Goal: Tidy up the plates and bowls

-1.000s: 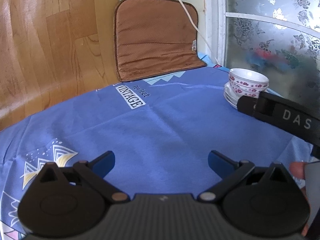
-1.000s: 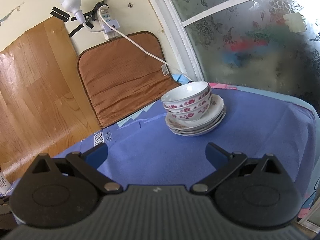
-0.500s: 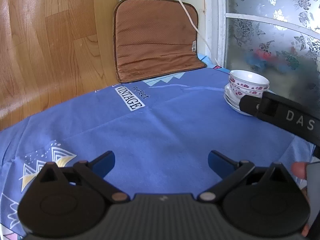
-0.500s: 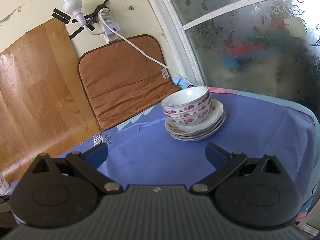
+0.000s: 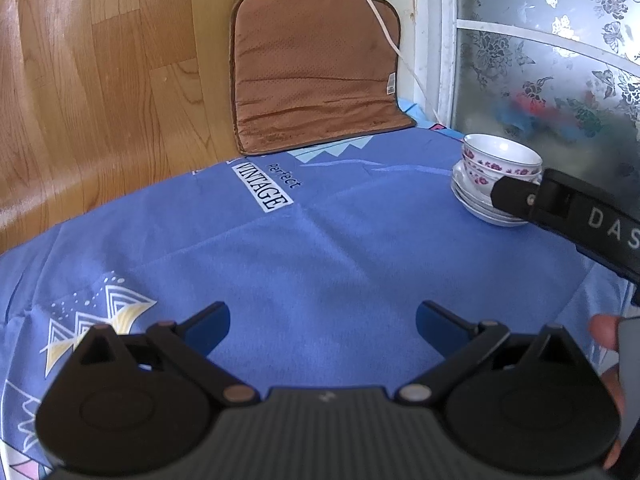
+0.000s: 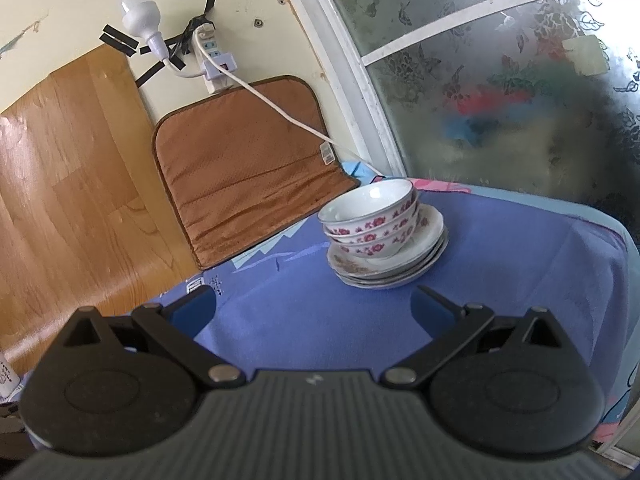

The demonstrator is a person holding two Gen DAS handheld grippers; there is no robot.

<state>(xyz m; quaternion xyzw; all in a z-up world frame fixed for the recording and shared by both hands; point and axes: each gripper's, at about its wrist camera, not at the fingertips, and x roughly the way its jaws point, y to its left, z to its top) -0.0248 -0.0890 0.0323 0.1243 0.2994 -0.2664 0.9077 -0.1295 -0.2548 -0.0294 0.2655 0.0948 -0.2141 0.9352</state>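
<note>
Blue cloth (image 5: 320, 264) over the surface, brown cushion (image 5: 312, 76) propped against the wall, white cord (image 6: 280, 110) trailing across it, bulb (image 6: 140, 20) above.

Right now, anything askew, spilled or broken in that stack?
Nothing spilled or broken. The bowls sit nested but lean slightly and rest off-centre on the plates, toward the brown cushion side. Both grippers are open, holding nothing.

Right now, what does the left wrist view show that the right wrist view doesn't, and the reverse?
Only the left wrist view shows the "VINTAGE" print on the cloth, the other tool's black body crossing in front of the stack, and a fingertip at the right edge.

Only the right wrist view shows the light bulb, the taped power strip, and the bowls unobstructed on the plates.

Both show open blue-tipped tongs, the blue tablecloth, the brown cushion, and the frosted window.
</note>
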